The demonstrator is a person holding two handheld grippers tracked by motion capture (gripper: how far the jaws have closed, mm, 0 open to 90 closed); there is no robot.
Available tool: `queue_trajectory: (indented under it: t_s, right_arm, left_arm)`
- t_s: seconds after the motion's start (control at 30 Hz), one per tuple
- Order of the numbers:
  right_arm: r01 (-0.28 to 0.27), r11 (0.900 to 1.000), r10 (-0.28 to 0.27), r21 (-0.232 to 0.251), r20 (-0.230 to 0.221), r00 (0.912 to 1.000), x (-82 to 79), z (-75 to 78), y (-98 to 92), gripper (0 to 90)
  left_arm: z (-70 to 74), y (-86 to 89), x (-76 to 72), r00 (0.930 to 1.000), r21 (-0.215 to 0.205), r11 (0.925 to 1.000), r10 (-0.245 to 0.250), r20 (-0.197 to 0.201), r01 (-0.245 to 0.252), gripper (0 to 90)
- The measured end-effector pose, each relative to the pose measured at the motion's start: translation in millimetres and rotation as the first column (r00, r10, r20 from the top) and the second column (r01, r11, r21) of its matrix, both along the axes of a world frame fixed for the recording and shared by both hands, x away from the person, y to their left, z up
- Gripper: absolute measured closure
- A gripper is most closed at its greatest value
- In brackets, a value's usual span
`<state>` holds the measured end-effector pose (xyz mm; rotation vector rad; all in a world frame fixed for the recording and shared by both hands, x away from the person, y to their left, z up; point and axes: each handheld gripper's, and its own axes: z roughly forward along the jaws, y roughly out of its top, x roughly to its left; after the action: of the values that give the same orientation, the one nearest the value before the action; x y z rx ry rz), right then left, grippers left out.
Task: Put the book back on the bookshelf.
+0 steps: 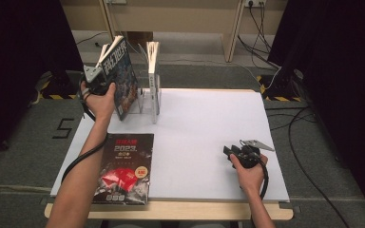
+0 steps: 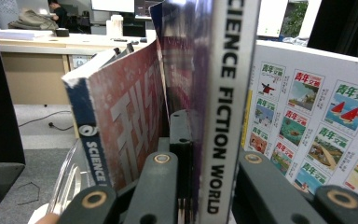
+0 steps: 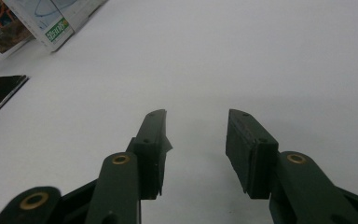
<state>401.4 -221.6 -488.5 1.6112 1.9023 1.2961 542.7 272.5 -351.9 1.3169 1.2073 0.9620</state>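
A: What is the biggest thing here?

B: A flat white table (image 1: pixel 204 137) with a smooth matte top and a pale wooden front edge. Near its front left corner lies a glossy black magazine (image 1: pixel 126 168), face up, with red artwork and "2023" printed near the top.

A: And at the back?

B: A clear plastic rack (image 1: pixel 147 97) with upright dividers. One thin white-edged book (image 1: pixel 153 71) stands in it. The left gripper (image 1: pixel 97 78) is clamped on a dark magazine (image 1: pixel 123 80), held upright and slightly tilted at the rack's left slot. In the left gripper view its white spine reads "SCIENCE FICTION WORLD" (image 2: pixel 226 107).

A: The other tool?

B: The right gripper (image 1: pixel 233 153) rests low near the table's front right, black jaws parted, nothing between them.
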Motion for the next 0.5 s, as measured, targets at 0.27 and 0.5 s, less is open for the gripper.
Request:
queue_trajectory:
  t_s: [0.27,0.5]
  right_arm:
    - [0.002,1.000,-0.002,0.005,-0.003,1.0000,0.2,-0.2,-0.1,58.4]
    - [-0.002,1.000,0.002,0.004,-0.005,1.0000,0.7,-0.8,-0.7,58.4]
  left_arm:
    - [0.1,-3.3,6.6,0.9997,0.014,0.9996,0.023,0.003,-0.023,82.4]
    - [1.2,-6.5,11.7,0.9995,0.016,0.9994,0.030,0.012,-0.030,82.4]
